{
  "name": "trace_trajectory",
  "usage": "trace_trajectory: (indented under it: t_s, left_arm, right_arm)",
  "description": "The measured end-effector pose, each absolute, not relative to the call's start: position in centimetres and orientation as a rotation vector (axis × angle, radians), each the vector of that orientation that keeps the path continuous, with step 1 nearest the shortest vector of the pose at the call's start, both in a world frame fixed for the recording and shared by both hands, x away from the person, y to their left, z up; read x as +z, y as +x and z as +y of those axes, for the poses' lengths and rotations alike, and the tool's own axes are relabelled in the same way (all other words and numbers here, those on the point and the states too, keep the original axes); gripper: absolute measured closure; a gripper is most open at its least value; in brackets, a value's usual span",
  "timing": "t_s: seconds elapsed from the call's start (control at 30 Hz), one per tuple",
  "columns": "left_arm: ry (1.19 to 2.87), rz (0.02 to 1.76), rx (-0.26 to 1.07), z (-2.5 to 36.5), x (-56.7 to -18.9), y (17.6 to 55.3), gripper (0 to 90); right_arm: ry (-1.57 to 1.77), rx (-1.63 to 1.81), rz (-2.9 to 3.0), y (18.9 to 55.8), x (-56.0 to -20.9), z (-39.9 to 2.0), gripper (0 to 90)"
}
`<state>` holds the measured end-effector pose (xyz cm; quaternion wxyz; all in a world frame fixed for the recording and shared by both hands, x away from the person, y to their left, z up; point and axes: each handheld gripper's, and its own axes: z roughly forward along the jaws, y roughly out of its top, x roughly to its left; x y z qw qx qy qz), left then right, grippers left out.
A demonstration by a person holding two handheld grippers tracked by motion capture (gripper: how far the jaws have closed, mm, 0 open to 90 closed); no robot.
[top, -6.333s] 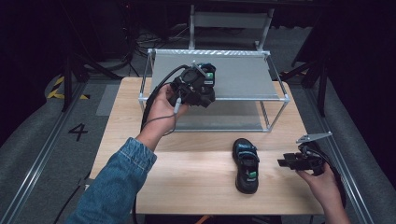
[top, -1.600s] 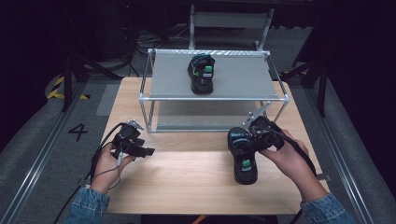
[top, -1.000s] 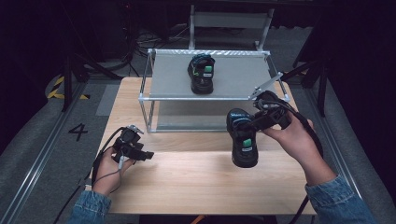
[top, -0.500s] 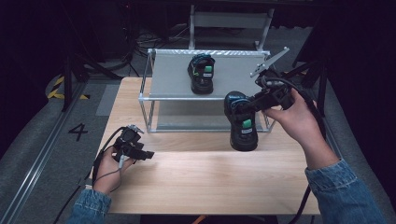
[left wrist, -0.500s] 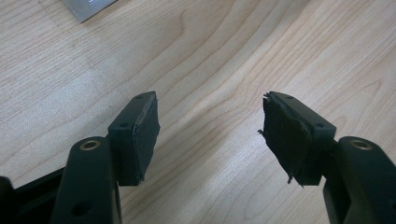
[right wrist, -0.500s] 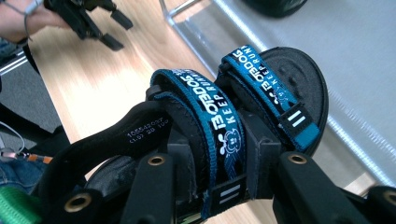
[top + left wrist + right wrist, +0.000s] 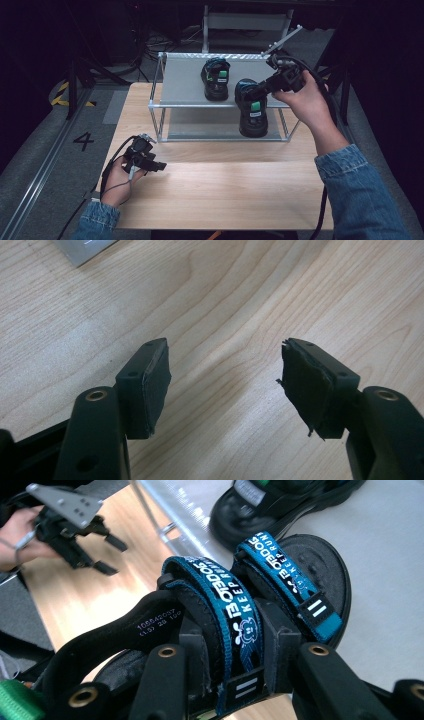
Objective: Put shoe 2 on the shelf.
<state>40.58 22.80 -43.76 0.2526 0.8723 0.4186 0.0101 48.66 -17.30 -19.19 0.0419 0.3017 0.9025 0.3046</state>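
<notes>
A black sandal with blue straps [image 7: 251,107] hangs in the air at the front edge of the grey shelf top [image 7: 182,85], toe pointing down. My right gripper [image 7: 265,86] is shut on its rear blue strap [image 7: 225,615]. A matching sandal [image 7: 215,77] rests on the shelf top, just left of the held one, and appears as the other sandal [image 7: 280,505] in the right gripper view. My left gripper [image 7: 159,165] is low over the wooden table [image 7: 225,190] at the front left, open, with nothing between its fingers [image 7: 150,385].
The metal-framed shelf [image 7: 160,107] stands at the back of the table, with a lower grey level [image 7: 200,130] under the top. A cable [image 7: 112,170] trails from the left gripper. Dark floor with a painted 4 [image 7: 83,141] lies left of the table.
My right gripper has lifted the sandal off the table and carried it up and back to the shelf's front edge. My left gripper stayed low at the front left.
</notes>
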Motion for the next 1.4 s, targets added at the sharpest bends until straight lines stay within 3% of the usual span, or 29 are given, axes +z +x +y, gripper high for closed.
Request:
trace_trajectory:
  t_s: [0.37, 0.73, 1.27, 1.4]
  left_arm:
    - [2.36, 1.146, 0.021, 23.0, -43.8, 40.6, 36.4]
    - [2.358, 1.161, 0.031, 23.4, -43.9, 40.5, 37.3]
    - [2.384, 1.164, 0.053, 23.2, -44.1, 40.6, 37.2]
    - [2.396, 1.173, 0.057, 23.2, -44.2, 40.6, 37.2]
  right_arm:
    - [0.978, 0.89, 2.765, 52.9, -18.8, -16.0, 68.0]
    - [1.025, 0.942, 2.802, 56.9, -20.6, -16.7, 67.9]
    - [1.036, 0.927, 2.8, 58.1, -21.9, -16.3, 67.1]
    - [1.039, 0.923, 2.791, 58.2, -22.5, -16.5, 61.5]
